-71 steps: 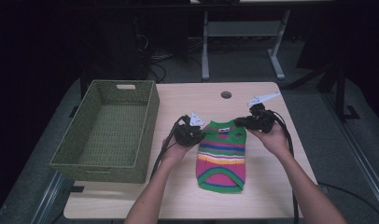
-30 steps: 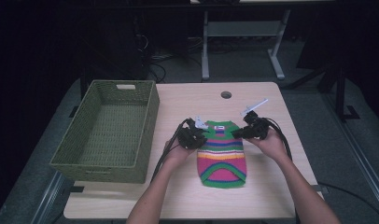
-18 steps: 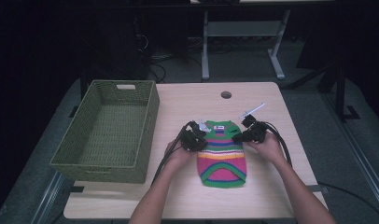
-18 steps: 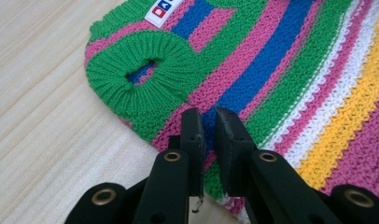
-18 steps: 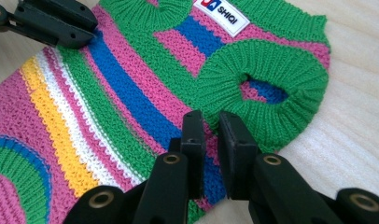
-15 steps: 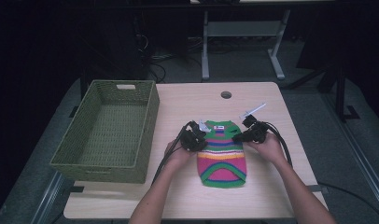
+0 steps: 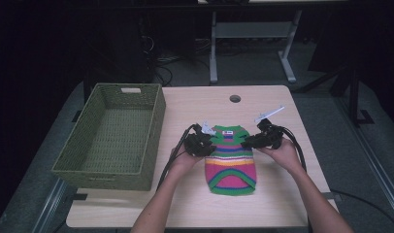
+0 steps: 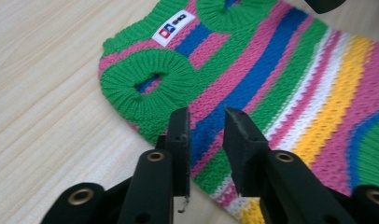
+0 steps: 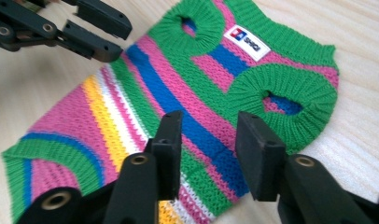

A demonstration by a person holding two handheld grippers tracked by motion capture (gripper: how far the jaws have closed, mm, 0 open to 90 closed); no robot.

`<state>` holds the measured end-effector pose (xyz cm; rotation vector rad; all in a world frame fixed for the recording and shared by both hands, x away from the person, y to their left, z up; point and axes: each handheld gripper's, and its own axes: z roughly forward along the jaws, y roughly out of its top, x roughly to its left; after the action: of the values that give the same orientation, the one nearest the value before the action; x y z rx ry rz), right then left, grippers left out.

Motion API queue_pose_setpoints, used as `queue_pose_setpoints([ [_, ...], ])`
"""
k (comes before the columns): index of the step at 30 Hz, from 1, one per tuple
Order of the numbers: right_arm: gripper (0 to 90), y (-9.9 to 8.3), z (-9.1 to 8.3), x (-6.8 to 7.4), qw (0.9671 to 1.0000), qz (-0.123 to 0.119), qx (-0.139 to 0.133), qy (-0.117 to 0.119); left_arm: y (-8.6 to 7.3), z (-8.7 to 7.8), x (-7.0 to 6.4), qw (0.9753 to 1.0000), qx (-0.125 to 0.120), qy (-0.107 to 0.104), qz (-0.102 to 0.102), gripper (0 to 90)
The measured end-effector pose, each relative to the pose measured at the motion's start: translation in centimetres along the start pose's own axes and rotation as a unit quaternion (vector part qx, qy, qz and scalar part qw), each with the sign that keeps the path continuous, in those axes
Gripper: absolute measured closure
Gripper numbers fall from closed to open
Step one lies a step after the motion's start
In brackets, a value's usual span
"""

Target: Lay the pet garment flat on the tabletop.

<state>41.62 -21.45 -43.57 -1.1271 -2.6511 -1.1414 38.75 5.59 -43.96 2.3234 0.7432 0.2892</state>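
I have the pale wooden tabletop [image 7: 200,199] in front of me, with a woven green basket [image 7: 113,136] sitting along its left side, well apart from the work. Right of the basket, around the middle of the tabletop, the striped knitted sweater [image 7: 230,160] lies flat, its collar pointing away from me and its green hem toward me. My left gripper [image 7: 200,144] sits at the sweater's left shoulder edge and my right gripper [image 7: 257,141] at the right shoulder edge, one on each side of the garment. In the left gripper view, the left gripper [image 8: 207,140] has its fingers [image 8: 179,140] parted with a narrow gap, hanging over the sweater's side edge just below the green ribbed armhole [image 8: 150,88]; blue and pink stripes show through the gap, and I can't tell whether the tips touch the knit. In the right gripper view, the right gripper [image 9: 211,149] holds its fingers [image 9: 255,149] apart a little wider, over the blue and green stripes beside the other armhole [image 9: 281,100], nothing clamped between them. A small white label [image 8: 173,25] lies sewn just under the collar, between the two armholes.
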Motion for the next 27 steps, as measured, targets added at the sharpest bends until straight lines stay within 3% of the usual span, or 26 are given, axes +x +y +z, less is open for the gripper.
queue_pose_setpoints([
  [4,56.4,-0.2,-0.7,0.0,0.9996,0.0,-0.022,0.019,-0.1,-0.5,-0.2,0.9999,-0.006,-0.014,-0.005,66.3],
  [13,49.7,-0.8,-1.8,0.0,0.9991,-0.003,-0.02,0.038,-0.3,-1.6,-0.4,0.999,-0.022,-0.037,-0.01,62.4],
  [19,47.1,-1.1,-2.5,0.1,0.9979,-0.007,-0.037,0.052,-0.7,-2.3,-0.4,0.997,-0.043,-0.053,-0.035,54.1],
  [27,43.1,-2.0,-2.9,0.1,0.9981,-0.008,-0.038,0.048,-1.5,-2.9,-0.9,0.9969,-0.046,-0.058,-0.024,49.6],
])
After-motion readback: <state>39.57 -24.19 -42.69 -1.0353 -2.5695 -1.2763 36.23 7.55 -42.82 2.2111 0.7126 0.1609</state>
